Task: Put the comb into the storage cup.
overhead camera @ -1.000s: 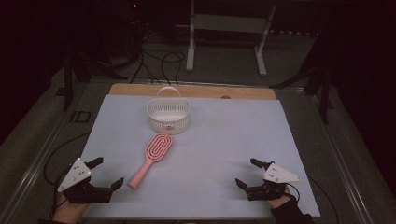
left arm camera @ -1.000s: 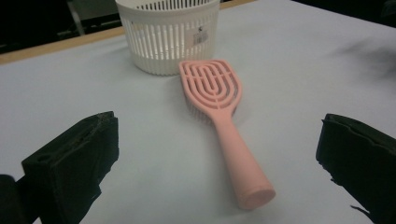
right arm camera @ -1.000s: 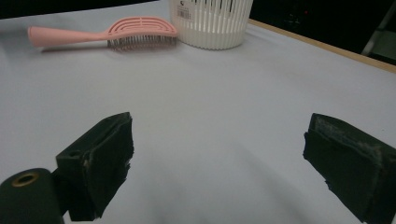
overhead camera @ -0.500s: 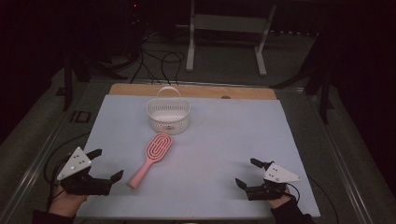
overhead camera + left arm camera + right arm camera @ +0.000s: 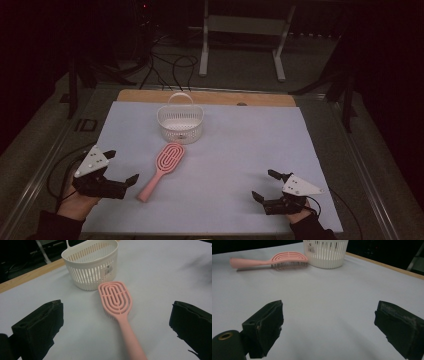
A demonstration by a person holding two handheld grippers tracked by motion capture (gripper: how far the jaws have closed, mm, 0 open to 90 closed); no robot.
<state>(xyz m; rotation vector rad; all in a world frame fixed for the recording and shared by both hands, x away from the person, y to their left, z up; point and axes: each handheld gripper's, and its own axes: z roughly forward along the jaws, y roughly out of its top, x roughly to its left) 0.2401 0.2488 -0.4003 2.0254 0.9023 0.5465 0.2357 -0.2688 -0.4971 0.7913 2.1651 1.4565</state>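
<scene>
While the left gripper (image 5: pixel 121 170) sits at the near left corner of the pale mat (image 5: pixel 240 150), its jaws stand wide apart with nothing between them, and they point straight at the pink hairbrush (image 5: pixel 162 170). The brush lies flat on the mat, bristles down, its slotted oval head toward the white basket (image 5: pixel 180 123) and its handle end running back toward the left gripper. In the left gripper view the handle reaches down between the two black jaws, but neither jaw touches it; there is bare mat on both sides. The basket stands upright just beyond the brush head, close to it, its thin loop handle up at the far side near the wooden table edge (image 5: pixel 260 98). Over on the near right, the right gripper (image 5: pixel 265 186) rests low by the mat's front edge, well apart from the brush, jaws spread wide and empty. Its own view looks across open mat to the brush and basket far off.
</scene>
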